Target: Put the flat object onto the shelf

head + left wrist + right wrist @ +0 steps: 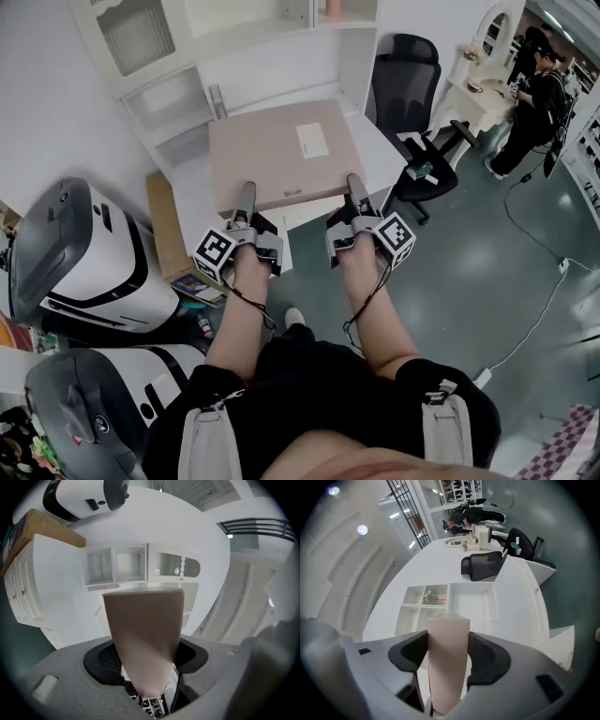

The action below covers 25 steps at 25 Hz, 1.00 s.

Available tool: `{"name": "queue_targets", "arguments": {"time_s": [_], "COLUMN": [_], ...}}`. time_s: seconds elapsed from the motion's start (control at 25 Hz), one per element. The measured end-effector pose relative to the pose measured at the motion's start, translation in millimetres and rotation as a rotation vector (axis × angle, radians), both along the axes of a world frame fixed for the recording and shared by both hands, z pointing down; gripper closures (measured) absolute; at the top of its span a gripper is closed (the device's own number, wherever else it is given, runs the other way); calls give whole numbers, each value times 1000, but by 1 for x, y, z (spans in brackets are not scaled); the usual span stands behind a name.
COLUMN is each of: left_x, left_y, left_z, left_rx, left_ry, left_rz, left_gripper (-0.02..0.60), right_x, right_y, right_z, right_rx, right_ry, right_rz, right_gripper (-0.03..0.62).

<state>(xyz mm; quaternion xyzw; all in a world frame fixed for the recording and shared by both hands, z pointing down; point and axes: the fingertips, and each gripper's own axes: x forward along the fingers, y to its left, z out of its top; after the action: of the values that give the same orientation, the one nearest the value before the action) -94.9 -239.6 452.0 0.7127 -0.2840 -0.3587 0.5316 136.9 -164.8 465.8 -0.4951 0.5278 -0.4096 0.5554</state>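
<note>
The person's forearms reach forward from the lap, a gripper in each hand; the left gripper (245,201) and the right gripper (355,189) both clamp the near edge of the box (277,155), one toward each corner. In the left gripper view the jaws stand part-way apart with the box (146,634) filling the gap between them, pressed on both sides; the right gripper view shows the same, the box (447,663) squeezed between the two dark pads (485,656). The box is flat, pinkish-beige, held level with a white label (312,141) on its upper face; it is carried by the two grippers alone, its far edge turned toward the shelf (183,66) and not yet on it. Low at the left lie two white and black machines (84,253), and a cardboard carton (164,225) leans beside them. Under and past the box is a white desk (380,150), and the white shelf rises behind it with open compartments. A black chair (405,75) stands to the right of the desk; farther off at the right a person (539,94) in dark clothes stands by a small white table (473,98).
</note>
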Motion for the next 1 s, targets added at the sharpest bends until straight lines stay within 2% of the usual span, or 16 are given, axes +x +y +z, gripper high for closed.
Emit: {"name": "queue_targets", "arguments": {"time_s": [0.32, 0.56, 0.84, 1.0], "left_x": [19, 34, 50, 59], "left_y": [-100, -163, -196, -213], "left_z": [-16, -24, -12, -10], "left_rx": [-8, 2, -27, -46], "left_ry": [5, 10, 15, 2], "left_rz": [21, 49, 64, 46], "left_gripper": [296, 296, 296, 296], "right_x": [19, 30, 44, 55], "right_y": [-98, -152, -180, -202], "right_z": [-17, -24, -18, -13], "right_rx": [-6, 0, -31, -44], "right_ry": [6, 17, 38, 20], "right_rz": [15, 36, 50, 19], "right_gripper": [332, 332, 332, 331]}}
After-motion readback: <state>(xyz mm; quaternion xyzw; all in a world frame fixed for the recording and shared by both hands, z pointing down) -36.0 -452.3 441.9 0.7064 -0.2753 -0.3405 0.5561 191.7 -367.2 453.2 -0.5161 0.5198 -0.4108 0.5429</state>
